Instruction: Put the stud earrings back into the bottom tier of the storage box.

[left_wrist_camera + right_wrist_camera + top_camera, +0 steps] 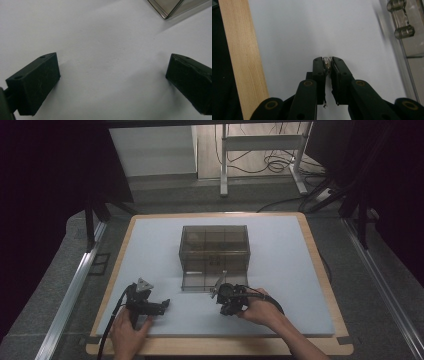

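White sheet [280,270] covers the worktop [320,270], leaving a pale wooden border on every side; your right gripper view shows one strip of that border [242,57] running along its left. A smoky, see-through plastic box [214,256] with inner dividers stands at the middle of the sheet, with bare sheet to its left, right and far side. Your right tongs [220,292] lie just in front of the box's near wall, on its right half, and your right hand [260,312] grips them from the near side. Their jaws stand almost together on a small clear, glinting piece [327,61] pinched at the tips; what it is cannot be made out, and a thin wire end [325,105] shows lower in the narrow gap. At the right edge of that view the box wall and its clear hinge knuckles [400,20] are blurred and cut off. Your left tongs [165,304] rest on the sheet well to the left of the box, their jaws spread wide with nothing but bare sheet between them; your left hand [127,332] holds the body near the front border. A corner of the box [170,8] enters the left gripper view at the top right. No lettering or label can be read anywhere.
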